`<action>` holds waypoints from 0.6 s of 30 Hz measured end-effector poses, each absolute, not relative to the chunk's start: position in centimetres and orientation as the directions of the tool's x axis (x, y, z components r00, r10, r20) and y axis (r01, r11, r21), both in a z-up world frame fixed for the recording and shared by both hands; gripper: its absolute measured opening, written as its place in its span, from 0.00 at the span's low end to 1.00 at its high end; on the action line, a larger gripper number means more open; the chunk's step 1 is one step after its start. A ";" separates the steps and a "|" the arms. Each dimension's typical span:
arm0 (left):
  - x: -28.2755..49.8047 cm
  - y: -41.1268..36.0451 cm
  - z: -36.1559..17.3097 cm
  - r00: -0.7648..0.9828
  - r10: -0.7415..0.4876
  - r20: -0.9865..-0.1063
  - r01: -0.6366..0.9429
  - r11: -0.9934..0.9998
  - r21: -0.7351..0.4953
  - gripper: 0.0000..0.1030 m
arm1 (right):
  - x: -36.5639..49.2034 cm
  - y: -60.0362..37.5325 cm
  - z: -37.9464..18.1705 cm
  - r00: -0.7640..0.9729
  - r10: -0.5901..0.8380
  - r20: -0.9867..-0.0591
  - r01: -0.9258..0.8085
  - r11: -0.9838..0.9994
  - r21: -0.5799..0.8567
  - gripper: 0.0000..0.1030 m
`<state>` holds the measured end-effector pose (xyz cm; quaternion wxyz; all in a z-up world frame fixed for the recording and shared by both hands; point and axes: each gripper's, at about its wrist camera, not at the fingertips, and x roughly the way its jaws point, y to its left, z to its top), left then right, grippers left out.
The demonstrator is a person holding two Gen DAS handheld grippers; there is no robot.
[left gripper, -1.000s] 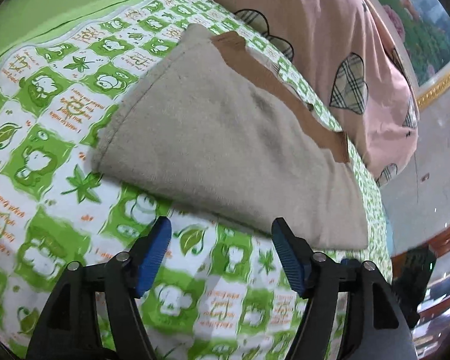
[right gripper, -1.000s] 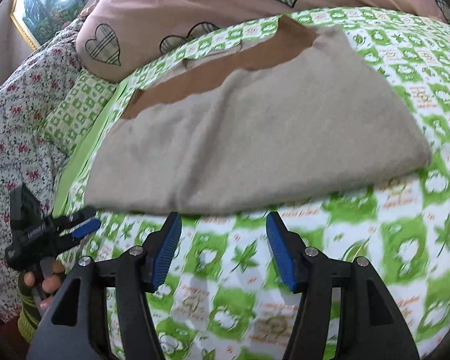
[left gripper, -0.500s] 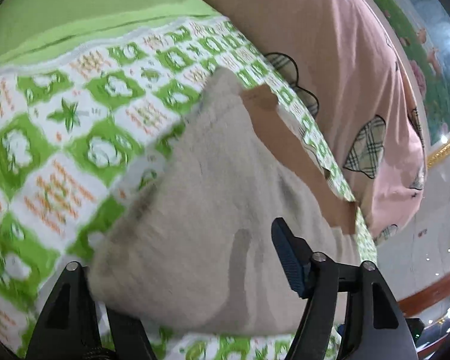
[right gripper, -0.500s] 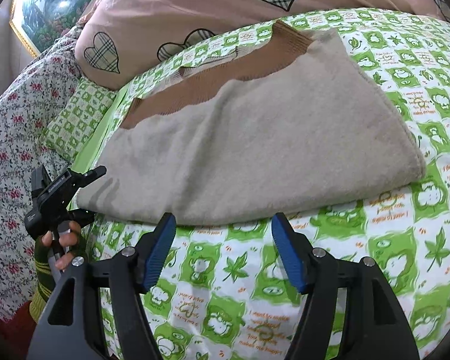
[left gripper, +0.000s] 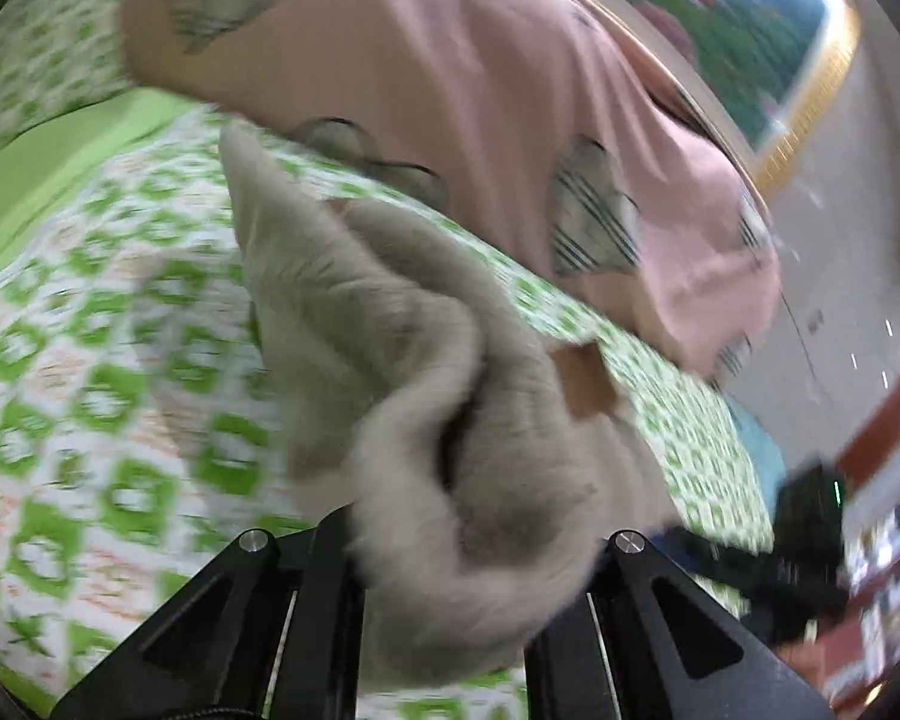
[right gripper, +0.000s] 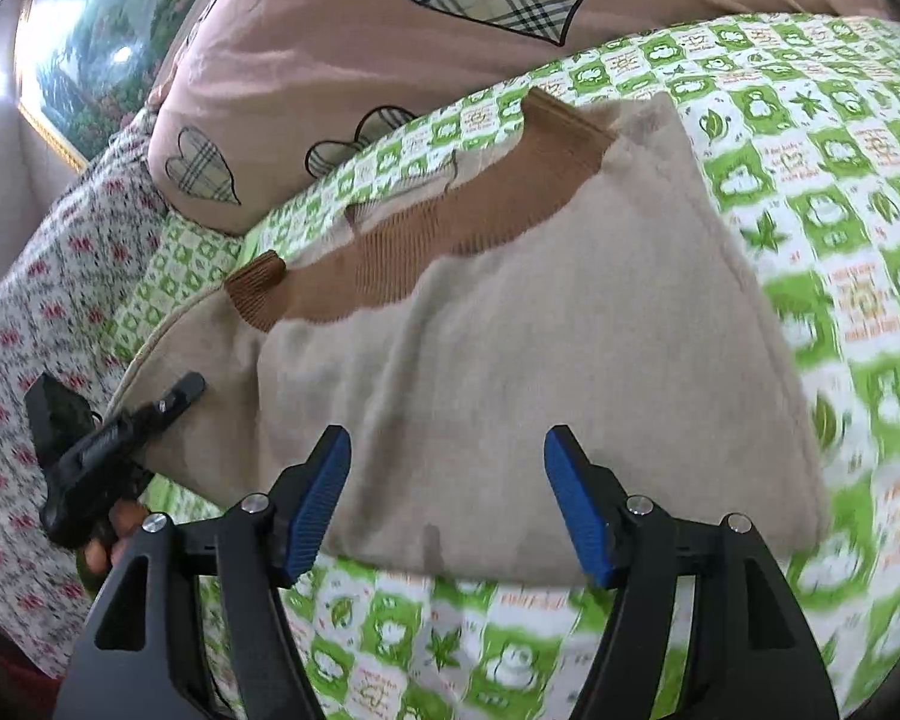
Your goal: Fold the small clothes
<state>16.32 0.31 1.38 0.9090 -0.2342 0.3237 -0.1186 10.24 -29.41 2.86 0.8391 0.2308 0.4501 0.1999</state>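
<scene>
garment: beige knit sweater (right gripper: 540, 360) with brown ribbed trim (right gripper: 450, 222), lying folded on the green-and-white printed bedsheet (right gripper: 840, 192), trim edge toward the pillow
garment, left view: one end of the sweater (left gripper: 426, 420) bunched and raised off the sheet, folds bulging between the fingers; frame is motion-blurred
left gripper: left gripper (left gripper: 468, 564) pinching the bunched end; pads hidden under fabric, but cloth fills the gap between the 2 fingers
left gripper, right view: left gripper (right gripper: 114, 438) at the sweater's far-left end, touching the cloth
right gripper: right gripper (right gripper: 447, 498) spread wide, blue pads (right gripper: 321, 498) over the near hem, nothing between them; contact with fabric unclear
step judged: left end being lifted for a cross fold, right side not yet gripped
risk 1: only 1 end held, so the layers could slide apart and the earlier fold open up
risk 2: grip is a thick wad, not a clean edge; some layers could slip out mid-carry
risk 3: right claw closing low could nip the bedsheet along with the hem
surroundings: pink pillow with plaid hearts (right gripper: 390, 60) just behind the sweater, floral cloth (right gripper: 42, 312) at left, framed landscape picture (right gripper: 90, 60) on the wall
</scene>
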 end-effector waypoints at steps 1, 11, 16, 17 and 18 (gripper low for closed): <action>16.6 -0.9 1.3 0.749 -0.385 -0.539 0.089 0.865 -0.495 0.07 | 11.1 -29.7 3.0 0.509 0.563 -0.651 -0.126 0.797 0.591 0.66; 18.1 -7.1 -1.7 0.654 -0.439 -0.616 0.167 0.878 -0.448 0.07 | 19.0 -25.3 2.4 0.356 0.725 -0.590 -0.206 0.676 0.707 0.67; 17.8 -6.9 -1.4 0.655 -0.438 -0.616 0.181 0.882 -0.435 0.07 | 22.4 -20.7 1.6 0.313 0.750 -0.583 -0.239 0.656 0.716 0.55; 17.8 -7.1 -1.2 0.656 -0.432 -0.618 0.184 0.886 -0.425 0.07 | 22.9 -20.1 1.7 0.315 0.741 -0.593 -0.244 0.668 0.704 0.32; 17.8 -7.1 -0.9 0.658 -0.431 -0.618 0.189 0.889 -0.418 0.06 | 23.3 -19.7 1.9 0.321 0.731 -0.602 -0.246 0.678 0.693 0.17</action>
